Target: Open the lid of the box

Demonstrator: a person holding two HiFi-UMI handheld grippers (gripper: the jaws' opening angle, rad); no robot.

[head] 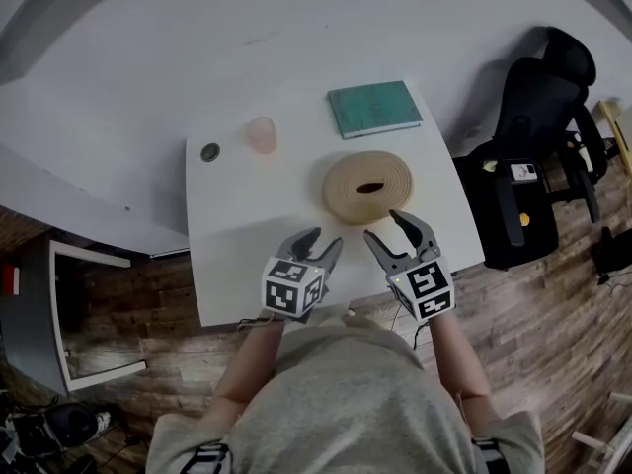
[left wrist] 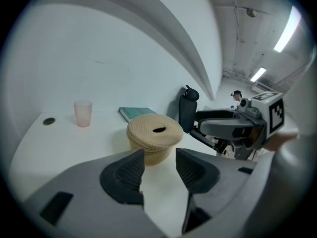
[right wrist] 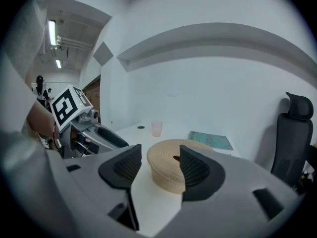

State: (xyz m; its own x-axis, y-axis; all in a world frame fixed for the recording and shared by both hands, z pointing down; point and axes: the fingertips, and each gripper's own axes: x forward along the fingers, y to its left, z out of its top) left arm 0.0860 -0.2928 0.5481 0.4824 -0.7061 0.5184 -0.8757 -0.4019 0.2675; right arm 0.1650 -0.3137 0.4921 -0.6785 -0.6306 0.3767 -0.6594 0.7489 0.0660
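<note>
white table [head: 237, 227] carries everything, with a black chair [head: 538, 136] standing off its right edge. the woven tan box [head: 369, 188] sits near the middle of the table. its lid [head: 348, 178] is still seated flat, with a dark slot in the top, so the opening has not begun. a green book [head: 375, 108] lies just beyond the box. the right gripper [head: 382, 224] hovers close to the box's near edge, jaws spread wide and holding nothing, and the box wall shows through the gap in the right gripper view. the left gripper [head: 325, 241] hangs a little further back on the near left, its jaws also parted and empty. the main risk looks to be the grip. the lid and wall are the same coiled weave with a faint seam, so a pinch placed too low would likely clamp both and lift the whole box. the box seems light, so if the left gripper does not steady it, a pull on the lid could drag it toward the book or off to the side. a pink cup [head: 261, 134] stands well apart at the far left and would tip only on a wide swing. the small dark disc [head: 210, 152] beside it seems out of harm's way.
</note>
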